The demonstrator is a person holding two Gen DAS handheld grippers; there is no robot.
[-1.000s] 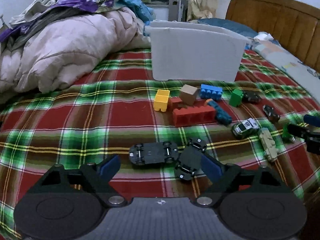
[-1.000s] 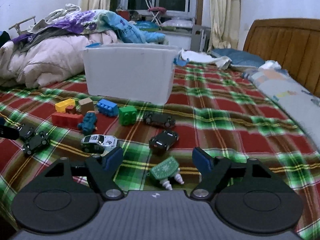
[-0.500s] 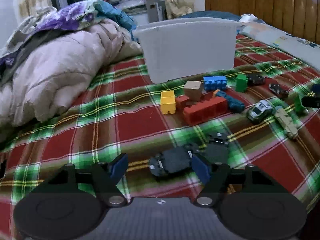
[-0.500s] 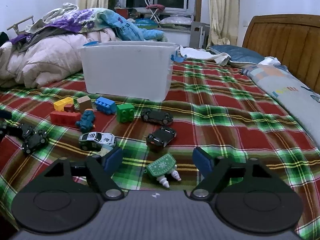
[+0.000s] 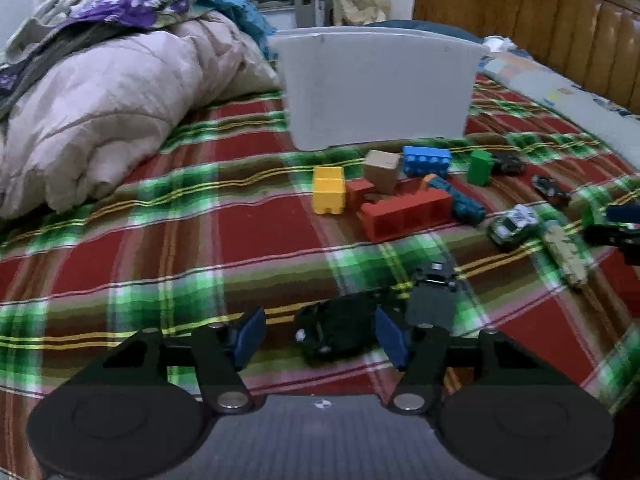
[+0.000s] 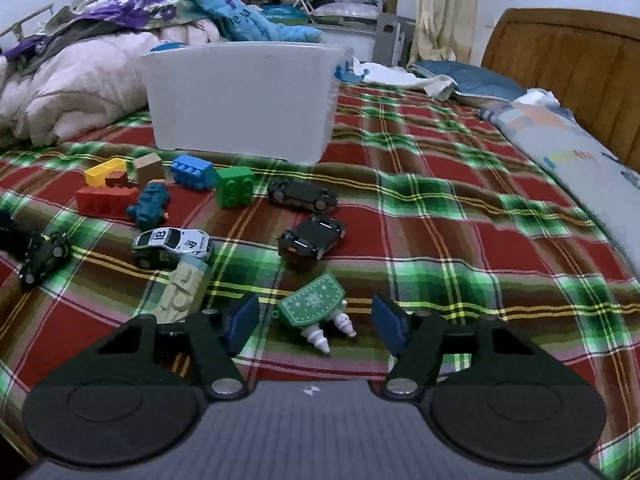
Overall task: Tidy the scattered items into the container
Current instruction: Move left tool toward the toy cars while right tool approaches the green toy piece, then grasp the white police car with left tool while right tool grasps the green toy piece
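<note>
Left wrist view: left gripper (image 5: 318,334) low centre of frame, jaws about half open & closing; black toy car (image 5: 338,330) lies on the plaid blanket (image 5: 200,240) between the blue pads, right pad (image 5: 390,338) right against the car's end, left pad (image 5: 250,334) w/ a clear gap, so no grip yet. A 2nd dark car (image 5: 434,294) sits just up-right of the right pad, outside the jaws. Right wrist view: right gripper (image 6: 316,326) low centre, jaws approx half open & closing; green snowflake ornament (image 6: 314,306) w/ small white figures lies between the pads, nearer the left one, gaps both sides, neither pad touching. White container (image 6: 240,100) upper left-centre in this view, upper centre in the left view, standing on the blanket well beyond both grippers. Btwn it & the grippers: yellow block (image 5: 328,190), red brick (image 5: 406,214), blue block (image 6: 192,172), green block (image 6: 235,187), white no. 18 car (image 6: 172,246), tan toy (image 6: 184,288) just left of the right gripper's left pad.
</note>
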